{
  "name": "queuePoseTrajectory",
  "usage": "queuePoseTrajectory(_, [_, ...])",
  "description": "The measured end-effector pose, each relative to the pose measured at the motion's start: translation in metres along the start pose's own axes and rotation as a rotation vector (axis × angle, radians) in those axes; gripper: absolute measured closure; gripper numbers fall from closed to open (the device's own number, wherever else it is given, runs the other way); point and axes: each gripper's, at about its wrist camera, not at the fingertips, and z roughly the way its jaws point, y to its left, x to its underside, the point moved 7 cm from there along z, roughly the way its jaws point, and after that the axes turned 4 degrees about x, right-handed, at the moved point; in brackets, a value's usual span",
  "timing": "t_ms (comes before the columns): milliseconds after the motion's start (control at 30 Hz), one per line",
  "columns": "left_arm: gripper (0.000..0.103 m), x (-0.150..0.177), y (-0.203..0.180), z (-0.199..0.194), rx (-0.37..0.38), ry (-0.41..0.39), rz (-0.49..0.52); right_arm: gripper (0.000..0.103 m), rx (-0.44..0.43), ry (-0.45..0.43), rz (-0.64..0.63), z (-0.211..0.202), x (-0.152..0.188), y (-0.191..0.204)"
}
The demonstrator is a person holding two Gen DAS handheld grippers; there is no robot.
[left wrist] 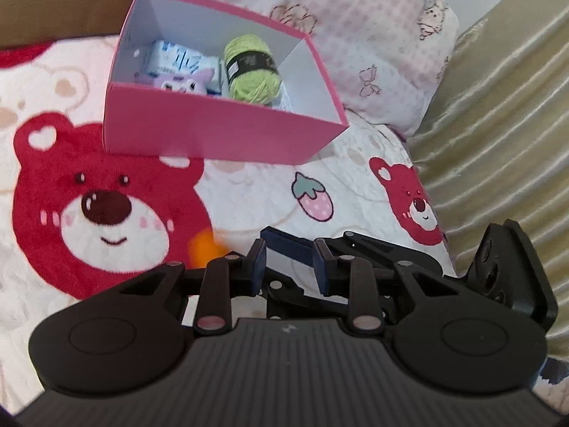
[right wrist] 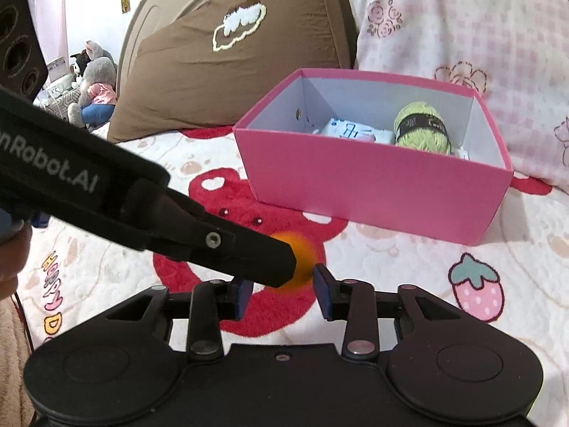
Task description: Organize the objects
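Observation:
An orange ball (right wrist: 304,261), blurred, shows over the red-bear blanket (right wrist: 391,277). It is just past the tips of my right gripper (right wrist: 284,293), whose jaws stand a little apart with nothing pressed between them. My left gripper (right wrist: 286,267) reaches in from the left across those fingers, its tip beside the ball. In the left wrist view the ball (left wrist: 206,249) sits outside the left finger of my left gripper (left wrist: 290,267), which is narrowly open and empty. The right gripper (left wrist: 284,245) lies just beyond it. Behind stands a pink box (left wrist: 220,131) holding green yarn (left wrist: 249,67) and a tissue pack (left wrist: 177,58).
A purple plush (left wrist: 185,82) also lies in the box (right wrist: 373,192). A brown pillow (right wrist: 231,53) and a pink checked pillow (left wrist: 355,35) back the box. Gold quilted fabric (left wrist: 498,124) runs along the right. Plush toys (right wrist: 92,82) sit far left.

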Motion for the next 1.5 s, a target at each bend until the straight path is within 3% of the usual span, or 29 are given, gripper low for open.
queuePoseTrajectory(100, [0.076,0.000,0.005,0.002,-0.008,0.018,-0.024,0.064,-0.029,-0.012,0.002,0.003,0.000,0.002])
queuePoseTrajectory(200, [0.076,0.003,0.022,0.004,-0.078,0.020,-0.032,0.064,-0.049,0.026,0.033,0.006,0.011,0.003])
queuePoseTrajectory(333, [0.075,0.012,0.064,0.005,-0.178,0.033,-0.117,0.063,-0.108,0.096,0.088,0.022,0.026,0.000])
queuePoseTrajectory(467, [0.073,0.027,0.108,0.000,-0.268,0.065,-0.211,0.054,-0.193,0.139,0.044,0.030,0.032,0.016])
queuePoseTrajectory(567, [0.072,0.034,0.125,-0.006,-0.291,0.065,-0.241,0.049,-0.223,0.144,-0.023,0.036,0.030,0.033])
queuePoseTrajectory(700, [0.071,0.038,0.128,-0.006,-0.252,0.068,-0.254,0.048,-0.155,0.140,-0.087,0.043,0.028,0.042])
queuePoseTrajectory(1067, [0.065,0.040,0.104,0.016,-0.074,0.021,-0.247,0.044,-0.038,0.134,-0.097,0.043,0.041,0.026])
queuePoseTrajectory(1267, [0.062,0.046,0.089,0.042,-0.076,0.015,-0.120,0.044,0.016,0.099,-0.105,0.052,0.049,0.017])
queuePoseTrajectory(1333, [0.062,0.046,0.088,0.051,-0.077,0.011,-0.097,0.047,0.021,0.107,-0.095,0.057,0.053,0.014])
queuePoseTrajectory(1400, [0.062,0.044,0.086,0.057,-0.067,-0.007,-0.092,0.058,0.029,0.099,-0.100,0.060,0.055,0.011])
queuePoseTrajectory(1500, [0.063,0.041,0.082,0.060,-0.055,-0.042,-0.078,0.061,0.017,0.084,-0.095,0.060,0.053,0.010])
